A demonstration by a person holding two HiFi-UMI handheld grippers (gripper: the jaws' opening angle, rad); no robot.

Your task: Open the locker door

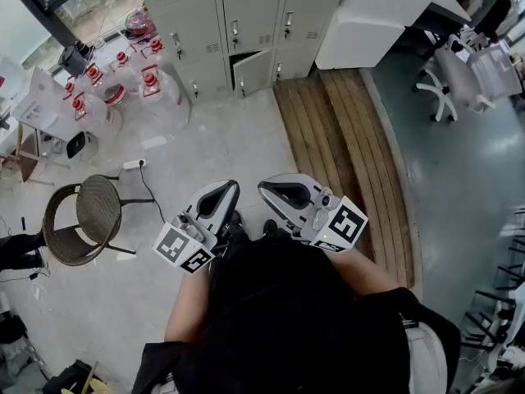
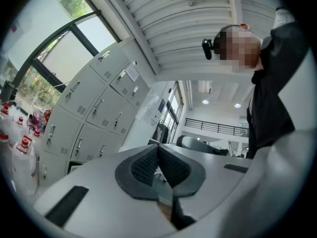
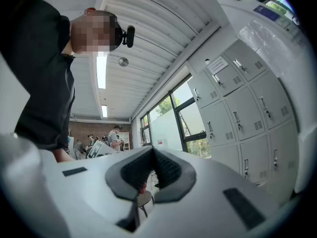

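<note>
**Entry: start position, facing the locker bank**

- Locker bank [image 1: 238, 23]: grey, 3 columns in the head view, well ahead of the person. 1 bottom-row locker door [image 1: 253, 71] in its middle column stands slightly ajar. This is probably the task's door, and nothing touches it.
- Left gripper [image 1: 220, 191]: carried at waist height, well short of the locker bank. The jaws are closed with pad against pad and nothing between them. It looks like a carrying posture, not a reach.
- Right gripper [image 1: 277, 189]: level with the left and aimed at the locker bank. Its jaws are closed too and empty.
- Water jugs [image 1: 115, 80]: red-capped, clustered left of the locker bank.
- Wooden platform [image 1: 344, 138]: runs out from the locker bank's right end.
- Judgement: approach not begun.
</note>
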